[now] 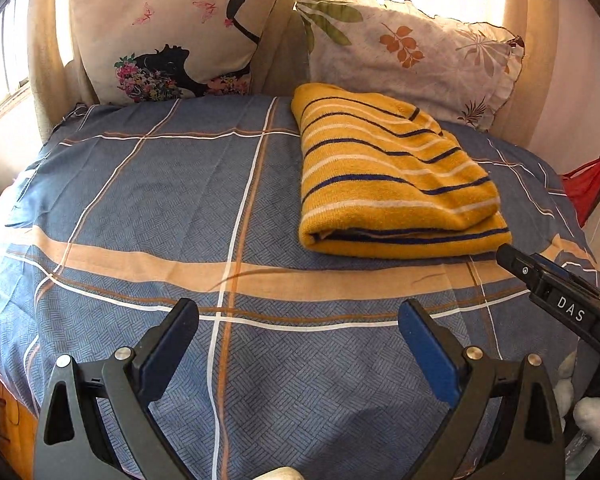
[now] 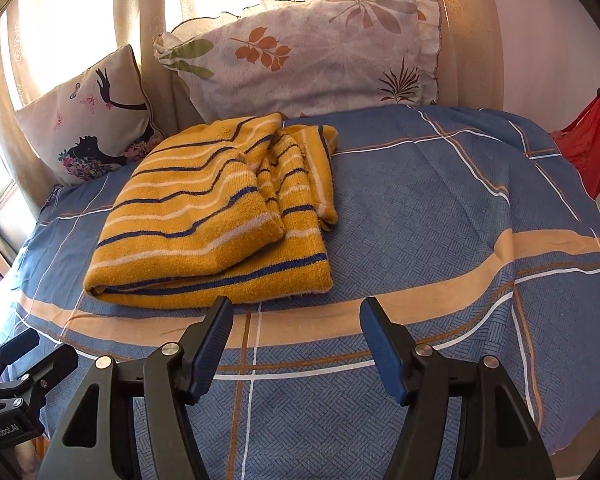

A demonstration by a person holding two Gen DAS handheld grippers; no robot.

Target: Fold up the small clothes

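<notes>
A yellow knitted sweater (image 1: 388, 176) with white and dark blue stripes lies folded into a thick rectangle on the blue checked bedsheet (image 1: 148, 208). In the right wrist view the sweater (image 2: 204, 216) sits just beyond my fingertips, its folded edge towards me. My left gripper (image 1: 298, 314) hovers over bare sheet, to the left of and nearer than the sweater, open and holding nothing. My right gripper (image 2: 296, 312) is open too, empty, its left fingertip close to the sweater's near edge. The right gripper (image 1: 540, 276) shows at the right edge of the left wrist view.
Two pillows lean at the head of the bed: a beige one with a black silhouette print (image 1: 172, 36) and a white leaf-printed one (image 1: 412, 52). Curtains hang behind them. A red cloth (image 2: 584, 140) hangs by the right side of the bed.
</notes>
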